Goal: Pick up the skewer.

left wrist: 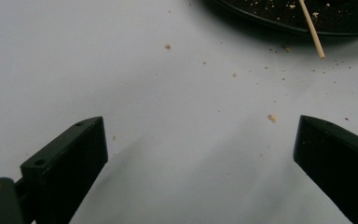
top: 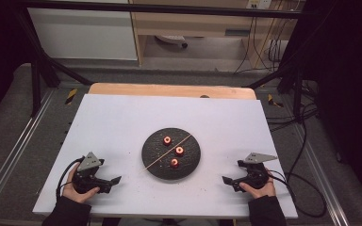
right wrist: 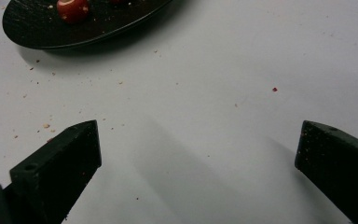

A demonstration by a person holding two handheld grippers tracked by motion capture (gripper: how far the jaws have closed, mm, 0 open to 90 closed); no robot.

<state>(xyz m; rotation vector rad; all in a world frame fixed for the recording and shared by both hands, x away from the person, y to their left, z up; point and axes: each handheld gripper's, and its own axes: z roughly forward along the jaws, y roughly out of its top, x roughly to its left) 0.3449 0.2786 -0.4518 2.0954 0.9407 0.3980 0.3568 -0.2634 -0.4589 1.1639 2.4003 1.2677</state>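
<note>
A round black plate point(top: 152, 162) lies in the middle of the white table. On it stand three small red pieces point(top: 179, 150), and a thin wooden skewer point(top: 167, 151) lies slantwise across it, its near end poking over the rim point(left wrist: 313, 33). My left gripper point(top: 113, 182) rests near the front left of the table, held by a hand, jaws wide open on bare table point(left wrist: 200, 154). At the front right, my right gripper point(top: 229, 182) is open too, with nothing between its jaws point(right wrist: 198, 154). One red piece point(right wrist: 72, 8) and the plate's edge point(right wrist: 37, 37) show at the top of the right gripper view.
Crumbs point(left wrist: 272, 118) and red specks point(right wrist: 274, 89) are scattered over the white table top point(top: 122, 117) around the plate. A wooden board edge point(top: 169, 89) runs along the far side. Black frame legs and cables point(top: 301, 141) stand beyond the table's sides.
</note>
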